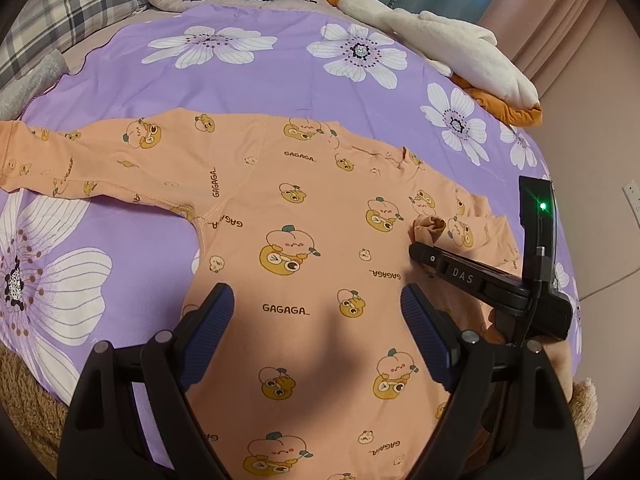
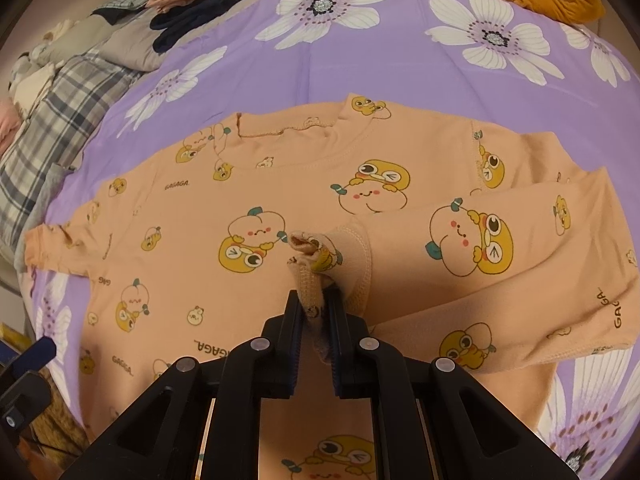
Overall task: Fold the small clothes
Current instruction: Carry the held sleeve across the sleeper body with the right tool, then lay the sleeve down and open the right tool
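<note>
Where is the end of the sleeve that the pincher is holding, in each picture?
Left wrist view: the sleeve cuff sits right of centre, at the tip of the right gripper.
Right wrist view: the cuff is at centre, pinched between the closed jaws.
Shared landmark: the peach-and-frog print just left of the cuff.

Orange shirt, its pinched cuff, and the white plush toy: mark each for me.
Orange shirt (image 1: 304, 208), left wrist view, chest panel.
Pinched cuff (image 2: 310, 252), right wrist view, bunched end ahead of the tongs.
White plush toy (image 1: 452, 40), left wrist view, body.
</note>
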Available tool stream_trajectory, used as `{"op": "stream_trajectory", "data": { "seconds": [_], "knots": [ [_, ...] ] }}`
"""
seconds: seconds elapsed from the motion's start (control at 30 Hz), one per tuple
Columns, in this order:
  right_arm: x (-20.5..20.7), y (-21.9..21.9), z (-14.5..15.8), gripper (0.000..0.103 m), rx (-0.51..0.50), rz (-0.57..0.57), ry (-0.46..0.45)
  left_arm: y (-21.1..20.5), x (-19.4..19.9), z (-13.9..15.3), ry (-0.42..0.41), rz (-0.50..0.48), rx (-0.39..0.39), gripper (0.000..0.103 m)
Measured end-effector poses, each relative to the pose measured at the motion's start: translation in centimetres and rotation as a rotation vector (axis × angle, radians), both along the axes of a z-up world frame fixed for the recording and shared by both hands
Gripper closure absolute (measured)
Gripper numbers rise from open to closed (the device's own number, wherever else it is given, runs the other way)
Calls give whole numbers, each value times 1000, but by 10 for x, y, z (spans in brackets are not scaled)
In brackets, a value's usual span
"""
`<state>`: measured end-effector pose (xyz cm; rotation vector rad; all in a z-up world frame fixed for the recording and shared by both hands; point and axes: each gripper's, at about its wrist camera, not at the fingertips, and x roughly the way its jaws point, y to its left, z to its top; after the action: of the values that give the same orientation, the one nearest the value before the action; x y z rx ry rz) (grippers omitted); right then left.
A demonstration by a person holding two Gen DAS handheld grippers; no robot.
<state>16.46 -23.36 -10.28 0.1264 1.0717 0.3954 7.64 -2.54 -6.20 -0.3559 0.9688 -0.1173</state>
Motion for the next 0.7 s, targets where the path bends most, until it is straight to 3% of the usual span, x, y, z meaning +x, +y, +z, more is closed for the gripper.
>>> {"op": "stream_trajectory", "data": {
  "seconds": [0.3,0.47,0.53,0.7],
  "knots": [
    [-1,2,0,93,-14,3,-7,-2,-1,2,-13,-8,14,17],
    [-3,5,3,77,8,31,-5,-6,0,0,-7,-13,25,17],
    [-4,6,6,65,15,47,-9,-7,1,0,-5,-15,27,17],
    [-9,-4,25,55,51,50,-48,-7,2,-3,1,-13,38,17]
  ]
}}
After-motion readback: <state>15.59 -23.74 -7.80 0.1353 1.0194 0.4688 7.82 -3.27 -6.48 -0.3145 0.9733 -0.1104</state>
